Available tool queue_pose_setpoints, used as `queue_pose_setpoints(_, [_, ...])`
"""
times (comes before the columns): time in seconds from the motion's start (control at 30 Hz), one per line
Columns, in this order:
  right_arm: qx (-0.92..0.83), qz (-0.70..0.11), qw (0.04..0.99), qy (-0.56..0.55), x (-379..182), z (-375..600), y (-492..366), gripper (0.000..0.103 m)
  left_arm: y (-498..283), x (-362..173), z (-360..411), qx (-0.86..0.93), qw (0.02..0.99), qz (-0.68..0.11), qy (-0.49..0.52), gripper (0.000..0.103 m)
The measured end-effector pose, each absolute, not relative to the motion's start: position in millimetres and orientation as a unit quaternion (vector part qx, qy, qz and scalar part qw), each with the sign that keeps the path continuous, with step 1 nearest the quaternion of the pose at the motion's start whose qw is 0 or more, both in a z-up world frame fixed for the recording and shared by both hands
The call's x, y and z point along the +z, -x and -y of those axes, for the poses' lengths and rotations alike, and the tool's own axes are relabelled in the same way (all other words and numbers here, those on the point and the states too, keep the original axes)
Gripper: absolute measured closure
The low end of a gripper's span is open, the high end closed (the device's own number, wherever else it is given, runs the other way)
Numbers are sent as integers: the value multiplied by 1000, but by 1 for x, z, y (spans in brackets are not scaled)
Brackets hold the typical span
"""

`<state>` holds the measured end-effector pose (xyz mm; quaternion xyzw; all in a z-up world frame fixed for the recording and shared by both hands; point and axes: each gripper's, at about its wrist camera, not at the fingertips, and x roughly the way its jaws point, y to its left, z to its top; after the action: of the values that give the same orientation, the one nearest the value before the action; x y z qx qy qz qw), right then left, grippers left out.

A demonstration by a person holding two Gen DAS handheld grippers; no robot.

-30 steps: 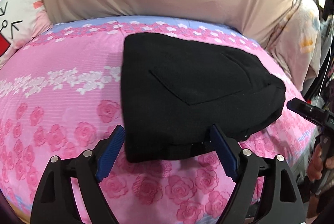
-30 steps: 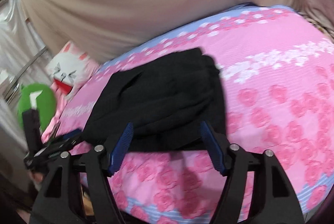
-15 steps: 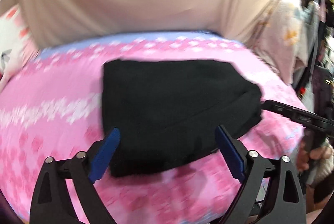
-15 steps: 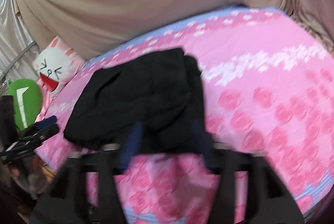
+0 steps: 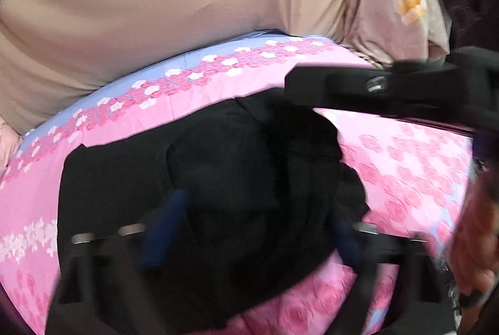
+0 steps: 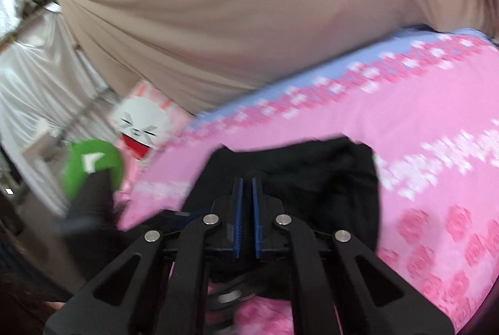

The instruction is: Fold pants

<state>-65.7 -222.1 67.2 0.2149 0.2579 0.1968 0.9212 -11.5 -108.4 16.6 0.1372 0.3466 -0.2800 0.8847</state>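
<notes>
Ahead of both fingers, the black knit pants lay folded compactly on the pink floral bed; left gripper spread wide, right gripper nearly closed, apparently empty; little remained.

I am in a bedroom at home. In front of me is a bed with a pink rose-print sheet edged in a blue band along its far side. Beige cloth hangs behind it. At the bed's far left corner lies a cartoon rabbit pillow beside a green cushion; a floral pillow sits at the far right corner.
</notes>
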Motion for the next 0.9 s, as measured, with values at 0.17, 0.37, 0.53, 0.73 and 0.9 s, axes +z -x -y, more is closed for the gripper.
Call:
queue_pose_setpoints(0.17, [114,-245,939,-211,60,243,85,92,-21,53,80,-295,882,-362,-61,96])
queue_pose_setpoints(0.37, [99,-296,937,-157,42,231,83,92,-39,124,28,-283,907,-312,-3,99])
queue_pose_setpoints(0.53, [161,-350,915,-122,30,192,25,92,-38,133,25,-283,908,-308,-2,99])
queue_pose_setpoints(0.73, [94,-364,910,-175,16,219,-67,102,-32,124,34,-300,900,-317,-17,99])
queue_pose_setpoints(0.9, [117,-367,895,-224,10,234,-43,94,-32,104,44,-309,892,-330,-28,99])
